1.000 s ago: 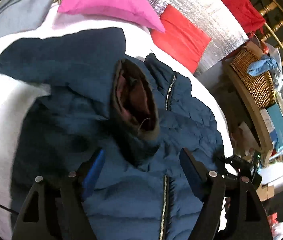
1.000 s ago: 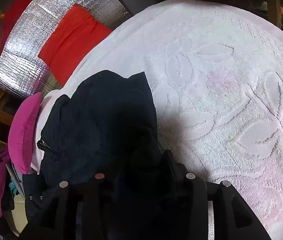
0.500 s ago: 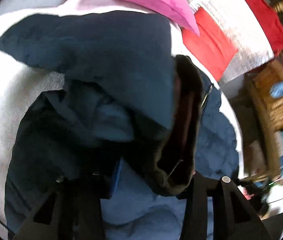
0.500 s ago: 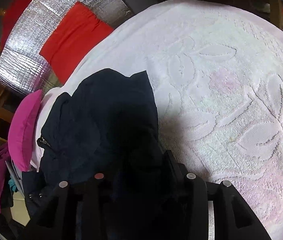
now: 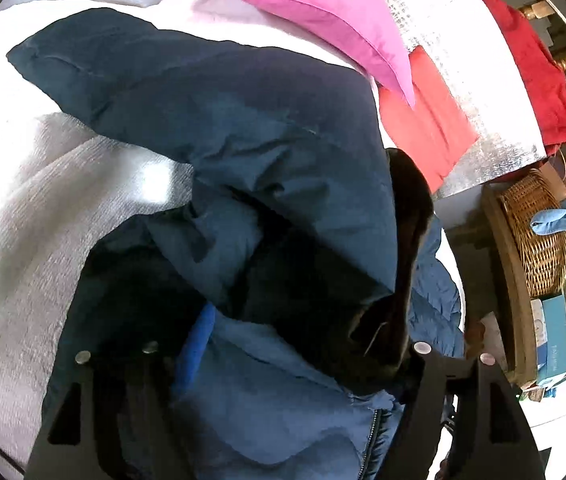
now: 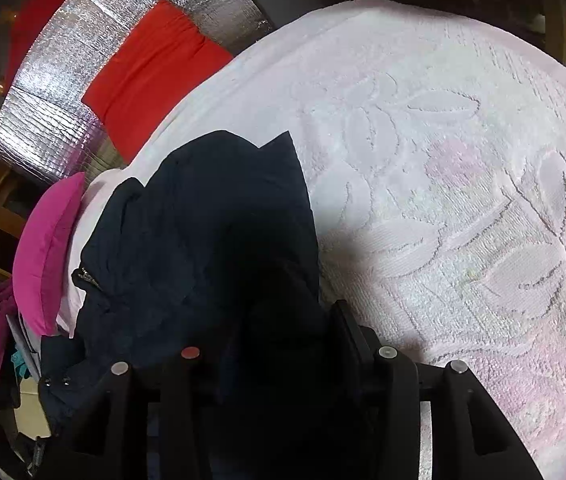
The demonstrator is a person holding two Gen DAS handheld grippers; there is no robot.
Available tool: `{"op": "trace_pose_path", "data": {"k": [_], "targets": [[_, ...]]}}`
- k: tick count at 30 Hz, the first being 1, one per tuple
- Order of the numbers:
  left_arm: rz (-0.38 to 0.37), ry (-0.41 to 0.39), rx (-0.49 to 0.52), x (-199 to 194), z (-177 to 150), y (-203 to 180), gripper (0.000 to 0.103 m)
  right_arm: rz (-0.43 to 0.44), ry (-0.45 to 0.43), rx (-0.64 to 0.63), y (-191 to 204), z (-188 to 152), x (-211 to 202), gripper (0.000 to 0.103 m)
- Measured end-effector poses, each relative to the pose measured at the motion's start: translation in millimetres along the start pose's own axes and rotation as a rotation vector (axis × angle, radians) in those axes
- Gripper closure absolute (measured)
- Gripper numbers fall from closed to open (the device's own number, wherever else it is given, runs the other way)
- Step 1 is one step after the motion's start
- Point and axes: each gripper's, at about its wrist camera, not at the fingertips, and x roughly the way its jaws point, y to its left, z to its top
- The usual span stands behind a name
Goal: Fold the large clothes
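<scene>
Navy jacket (image 5: 267,152) heaped on white bedspread (image 6: 463,208). L tool (image 5: 299,344) just reopened, apart, hood folds btwn fingers. R tool (image 6: 267,344) buried in dark fabric; clamped or not, can't tell. Pink pillow (image 5: 323,12) beyond.

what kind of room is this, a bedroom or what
Most likely a bedroom in a home. The blue jacket lies on a bed with a white flower-patterned bedspread, a pink pillow sits at one end, and a wicker basket stands on a cluttered shelf beside it.
</scene>
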Motion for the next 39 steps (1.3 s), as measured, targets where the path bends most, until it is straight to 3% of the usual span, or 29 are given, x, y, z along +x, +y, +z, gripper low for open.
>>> {"op": "trace_pose_path", "data": {"k": [4, 7, 13, 16, 20, 22, 23, 28, 31, 33, 39], "targets": [[-0.013, -0.010, -0.016, -6.4, 4.9, 0.9, 0.028, 0.010, 0.007, 0.007, -2.5, 1.0, -0.9, 0.055], [0.035, -0.008, 0.008, 1.2, -2.7, -4.7, 0.027, 0.011, 0.008, 0.012, -3.4, 2.4, -6.4, 0.053], [0.106, 0.006, 0.092, 9.1, -5.4, -25.6, 0.025, -0.021, -0.190, -0.018, 0.2, 3.7, -55.2, 0.048], [0.106, -0.001, 0.105, 3.9, -7.0, -29.4, 0.025, 0.061, -0.249, -0.099, 18.1, -6.0, -71.1, 0.048], [0.230, -0.035, 0.189, 7.6, -13.8, -44.9, 0.025, 0.179, -0.175, -0.231, 50.8, -24.9, -61.0, 0.049], [0.272, -0.011, 0.205, 13.9, -17.1, -47.1, 0.025, 0.212, -0.109, -0.291, 68.6, -38.5, -48.0, 0.057], [0.294, 0.003, 0.209, 19.4, -19.1, -49.0, 0.025, 0.221, -0.081, -0.315, 75.9, -44.4, -42.3, 0.061], [0.391, 0.026, 0.308, 32.7, -29.5, -65.9, 0.025, 0.203, 0.070, -0.407, 107.1, -77.2, -8.6, 0.061], [0.371, 0.038, 0.295, 31.7, -28.7, -66.8, 0.025, 0.134, 0.136, -0.415, 109.9, -85.0, 14.8, 0.060], [0.344, 0.052, 0.287, 21.0, -28.4, -60.2, 0.025, 0.133, 0.144, -0.410, 109.0, -83.7, 17.6, 0.060], [0.176, 0.091, 0.238, -21.0, -27.9, -47.9, 0.025, 0.132, 0.151, -0.407, 104.5, -84.4, 17.3, 0.060]]}}
